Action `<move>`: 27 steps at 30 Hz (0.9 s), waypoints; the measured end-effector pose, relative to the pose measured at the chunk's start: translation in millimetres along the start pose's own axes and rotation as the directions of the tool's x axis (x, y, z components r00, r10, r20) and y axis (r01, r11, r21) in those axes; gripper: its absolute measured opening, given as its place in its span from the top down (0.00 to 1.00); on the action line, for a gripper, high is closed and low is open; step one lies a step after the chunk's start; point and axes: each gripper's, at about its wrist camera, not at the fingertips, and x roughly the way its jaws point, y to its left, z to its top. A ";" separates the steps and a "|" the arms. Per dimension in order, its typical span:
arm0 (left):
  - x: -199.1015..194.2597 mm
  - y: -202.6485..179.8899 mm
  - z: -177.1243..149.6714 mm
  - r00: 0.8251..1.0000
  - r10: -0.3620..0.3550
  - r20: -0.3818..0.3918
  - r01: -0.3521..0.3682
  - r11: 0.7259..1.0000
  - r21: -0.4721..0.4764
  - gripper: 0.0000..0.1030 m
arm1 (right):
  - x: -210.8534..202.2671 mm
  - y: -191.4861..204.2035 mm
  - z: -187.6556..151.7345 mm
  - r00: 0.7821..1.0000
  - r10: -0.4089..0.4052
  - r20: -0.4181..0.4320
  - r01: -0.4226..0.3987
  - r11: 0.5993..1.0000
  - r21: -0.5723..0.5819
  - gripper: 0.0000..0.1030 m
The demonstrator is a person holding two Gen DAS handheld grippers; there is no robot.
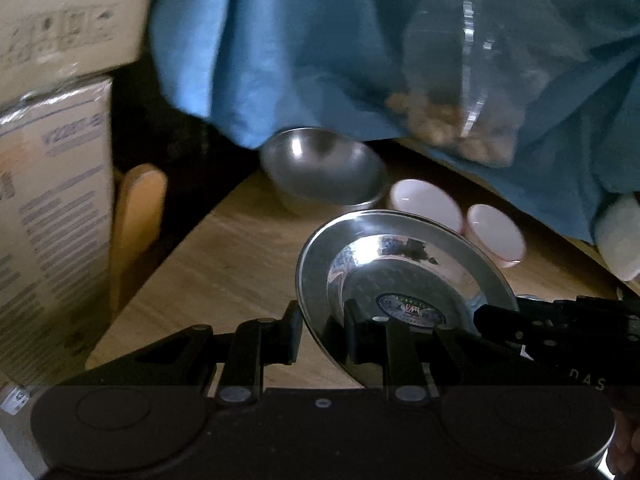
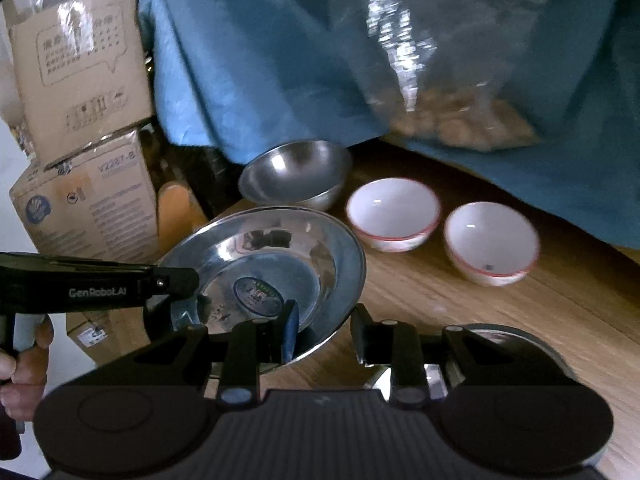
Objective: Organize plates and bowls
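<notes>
Left wrist view: the left gripper (image 1: 324,334) has its jaws drawn in narrow over the near rim of a steel plate (image 1: 400,264), one finger outside the rim and the other inside the dish, so the plate is pinched at its edge. The right gripper (image 1: 496,320) comes in from the right side and meets the plate's far-right rim. Just beyond the plate's far edge stands a steel bowl (image 1: 320,168), and to the right of it two white bowls (image 1: 424,204) with red rims sit side by side on the wooden table (image 1: 224,264). A blue cloth (image 1: 300,52) hangs behind them, with a clear bag (image 1: 472,80) of pale brown pieces against it. Cardboard boxes (image 1: 52,184) stand to the left of the gripper.

From the right wrist view, the right gripper (image 2: 324,332) also grips narrowly: its left finger, with a blue pad, lies inside the plate (image 2: 328,248) and its right finger sits outside the rim. The left gripper (image 2: 184,280) holds the opposite edge, a hand (image 2: 24,364) on its handle. The plate is tilted between the two grippers, its labelled centre facing this camera. Ahead lie the steel bowl (image 2: 296,176) and, to its right, the white bowls (image 2: 394,212).
</notes>
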 end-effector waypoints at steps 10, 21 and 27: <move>3.1 -60.5 3.3 0.999 -0.045 -0.011 0.046 0.996 0.076 0.76 | -40.0 -45.0 -13.3 0.998 -0.046 0.035 0.043 0.997 0.062 0.69; 17.1 -109.3 -0.4 0.996 -0.077 -0.055 0.084 0.985 0.149 0.75 | -70.0 -85.0 -32.4 0.996 -0.085 0.035 0.081 0.992 0.100 0.69; 26.2 -125.5 -12.3 0.992 -0.087 -0.093 0.102 0.980 0.171 0.75 | -76.6 -100.9 -44.5 0.996 -0.090 0.002 0.089 0.988 0.128 0.69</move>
